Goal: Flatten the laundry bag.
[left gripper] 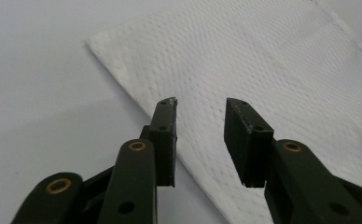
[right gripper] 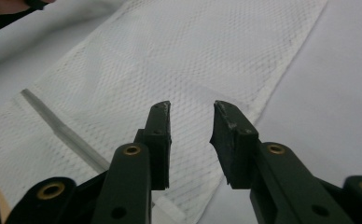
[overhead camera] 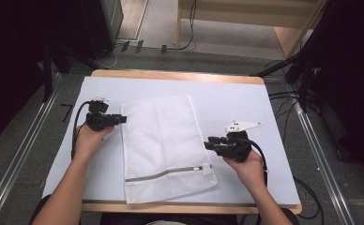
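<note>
A white mesh laundry bag [overhead camera: 163, 145] lies flat on the pale sheet covering the table [overhead camera: 236, 101], its grey zipper [overhead camera: 166, 174] running near the front end. My left gripper [overhead camera: 123, 119] sits at the bag's left edge near the far corner, jaws apart with nothing between them; the mesh bag [left gripper: 272, 70] lies under and beyond the gripper [left gripper: 200, 107]. My right gripper [overhead camera: 207, 143] rests at the bag's right edge, also open and empty. Its view has the mesh bag [right gripper: 184, 60] and zipper [right gripper: 62, 133] ahead of the gripper [right gripper: 191, 109].
The table's wooden edge [overhead camera: 180, 75] borders the sheet at the back and front. Black stands and cables [overhead camera: 307, 79] surround the table on the grey floor. Bare sheet lies to either side of the bag. The person's other hand [right gripper: 6, 7] shows at the top left of the right gripper view.
</note>
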Motion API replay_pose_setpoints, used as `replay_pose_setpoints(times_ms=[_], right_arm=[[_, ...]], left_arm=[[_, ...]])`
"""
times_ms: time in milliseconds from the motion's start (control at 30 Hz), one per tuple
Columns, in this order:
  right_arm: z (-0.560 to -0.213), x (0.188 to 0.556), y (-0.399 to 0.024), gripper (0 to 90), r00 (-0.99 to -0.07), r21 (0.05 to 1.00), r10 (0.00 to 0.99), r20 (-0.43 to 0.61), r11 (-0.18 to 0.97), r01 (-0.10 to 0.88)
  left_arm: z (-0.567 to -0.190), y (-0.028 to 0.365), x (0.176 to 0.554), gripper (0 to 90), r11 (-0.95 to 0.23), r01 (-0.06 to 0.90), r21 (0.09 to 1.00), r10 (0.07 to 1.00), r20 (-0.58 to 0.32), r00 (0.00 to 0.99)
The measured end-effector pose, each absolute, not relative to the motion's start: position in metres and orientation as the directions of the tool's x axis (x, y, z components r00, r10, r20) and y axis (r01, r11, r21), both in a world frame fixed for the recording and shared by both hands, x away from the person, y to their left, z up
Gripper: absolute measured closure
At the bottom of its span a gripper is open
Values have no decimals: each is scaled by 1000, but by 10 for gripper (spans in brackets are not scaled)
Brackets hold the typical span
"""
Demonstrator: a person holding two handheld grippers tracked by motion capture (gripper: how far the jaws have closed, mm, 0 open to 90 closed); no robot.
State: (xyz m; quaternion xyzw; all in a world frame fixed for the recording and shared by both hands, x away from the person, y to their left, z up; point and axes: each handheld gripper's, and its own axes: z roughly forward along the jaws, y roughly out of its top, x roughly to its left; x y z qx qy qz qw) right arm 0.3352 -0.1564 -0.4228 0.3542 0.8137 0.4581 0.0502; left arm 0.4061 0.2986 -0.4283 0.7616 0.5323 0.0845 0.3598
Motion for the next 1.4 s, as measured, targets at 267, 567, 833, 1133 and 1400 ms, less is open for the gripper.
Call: replay_pose_setpoints(times_ms=[267, 567, 833, 1133, 1400], right_arm=[[-432, 360, -145, 640, -733, 762, 648, 208, 362, 537], [-435, 386, -132, 592, -714, 753, 672, 196, 364, 548], [-436, 412, -121, 587, -688, 747, 700, 191, 352, 564], [-451, 424, -114, 586, -660, 712, 728, 185, 364, 601], [-465, 428, -106, 578, -662, 678, 737, 135, 418, 604]], left_arm=[[-425, 293, 386, 542, -184, 755, 629, 877, -242, 415], [-422, 289, 374, 492, -192, 764, 616, 884, -229, 407], [-427, 281, 356, 488, -218, 766, 604, 880, -218, 422], [-442, 281, 352, 507, -227, 776, 588, 879, -219, 423], [-448, 275, 356, 525, -239, 778, 581, 880, -208, 426]])
